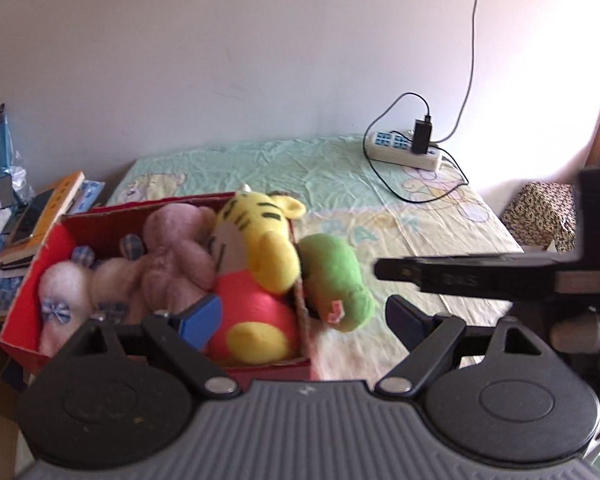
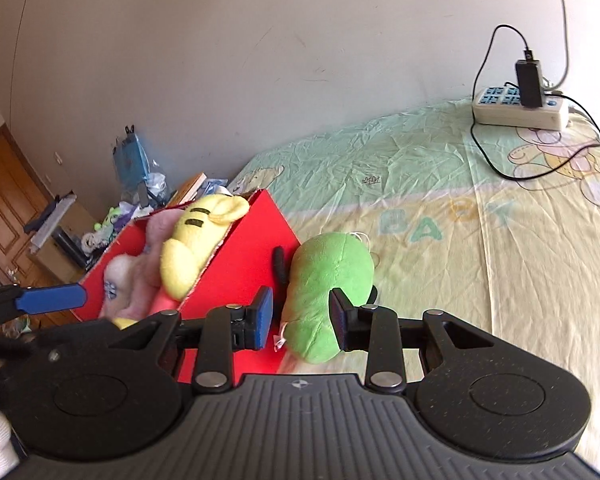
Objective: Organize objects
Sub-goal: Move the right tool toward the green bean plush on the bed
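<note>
1. The right gripper (image 2: 302, 318) has its pads pinched into the sides of the green plush (image 2: 327, 280), which lies on the bed sheet (image 2: 480, 248) hard against the outer wall of the red box (image 2: 256, 256). That grip looks set to carry the last toy out of the box in with the rest.
2. The left gripper (image 1: 300, 316) hangs open and empty, low over the box's near edge, perhaps there to steady it.
3. The box is already full: the tiger plush (image 1: 256, 236) and the pink plush (image 1: 172, 264) lie inside.
4. Only the left view shows that packed interior; only the right view shows the pads biting the green toy, though its underside stays hidden.
</note>
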Action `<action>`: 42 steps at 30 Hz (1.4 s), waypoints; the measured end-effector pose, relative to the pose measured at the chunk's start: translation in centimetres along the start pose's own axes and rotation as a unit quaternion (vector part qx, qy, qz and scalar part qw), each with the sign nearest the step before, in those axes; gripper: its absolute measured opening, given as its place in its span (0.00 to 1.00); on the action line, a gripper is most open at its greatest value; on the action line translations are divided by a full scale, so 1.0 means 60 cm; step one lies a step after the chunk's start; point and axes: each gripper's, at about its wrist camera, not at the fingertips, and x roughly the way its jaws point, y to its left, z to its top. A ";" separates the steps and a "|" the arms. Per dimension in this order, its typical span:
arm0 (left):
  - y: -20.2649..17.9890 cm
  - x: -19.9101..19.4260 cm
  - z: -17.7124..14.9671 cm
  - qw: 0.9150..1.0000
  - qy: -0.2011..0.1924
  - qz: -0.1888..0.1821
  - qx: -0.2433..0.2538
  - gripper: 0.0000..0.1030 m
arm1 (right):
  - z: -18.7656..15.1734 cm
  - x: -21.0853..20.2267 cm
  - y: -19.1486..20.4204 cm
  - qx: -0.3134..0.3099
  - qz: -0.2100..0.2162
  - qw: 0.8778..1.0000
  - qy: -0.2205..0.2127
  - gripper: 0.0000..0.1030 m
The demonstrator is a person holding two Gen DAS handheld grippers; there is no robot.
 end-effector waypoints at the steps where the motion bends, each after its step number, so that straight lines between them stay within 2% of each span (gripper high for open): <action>1: -0.003 0.001 -0.002 1.000 0.003 -0.003 0.000 0.85 | 0.002 0.010 0.003 -0.008 -0.001 1.000 0.004 0.33; 9: -0.007 -0.010 -0.023 1.000 0.017 -0.006 -0.011 0.85 | -0.002 0.091 0.028 -0.114 -0.001 0.993 0.014 0.33; 11: -0.011 -0.014 -0.024 1.000 0.017 -0.003 -0.008 0.85 | -0.010 0.106 0.030 -0.139 -0.015 0.990 0.015 0.33; 16: -0.023 -0.014 -0.021 1.000 0.015 -0.009 0.001 0.85 | -0.022 0.101 0.012 -0.176 -0.039 0.984 0.004 0.32; 18: -0.030 -0.013 -0.017 1.000 0.010 -0.018 0.006 0.85 | -0.023 0.092 -0.006 -0.157 -0.036 0.987 0.009 0.35; 19: -0.035 -0.010 -0.013 1.000 0.008 -0.022 0.010 0.85 | -0.022 0.089 -0.017 -0.143 -0.037 0.989 0.014 0.44; 20: -0.039 -0.008 -0.010 1.000 0.006 -0.028 0.013 0.85 | -0.022 0.085 -0.030 -0.125 -0.036 0.991 0.017 0.47; 23: -0.055 0.002 0.002 0.999 0.000 -0.043 0.026 0.85 | -0.017 0.067 -0.068 -0.072 -0.037 0.997 0.016 0.47; 29: -0.086 0.047 0.028 0.996 0.007 -0.080 0.040 0.85 | -0.015 0.038 -0.116 -0.033 -0.077 0.996 0.012 0.47; 33: -0.110 0.099 0.041 0.994 0.024 -0.100 0.047 0.85 | -0.019 0.018 -0.155 0.033 -0.067 0.997 0.007 0.46; 39: -0.125 0.191 0.036 0.994 0.054 -0.083 0.049 0.84 | -0.015 -0.003 -0.194 0.100 -0.061 0.993 -0.010 0.46; 42: -0.118 0.240 0.031 0.994 0.084 -0.067 0.036 0.77 | -0.010 -0.011 -0.204 0.126 -0.039 0.991 -0.016 0.46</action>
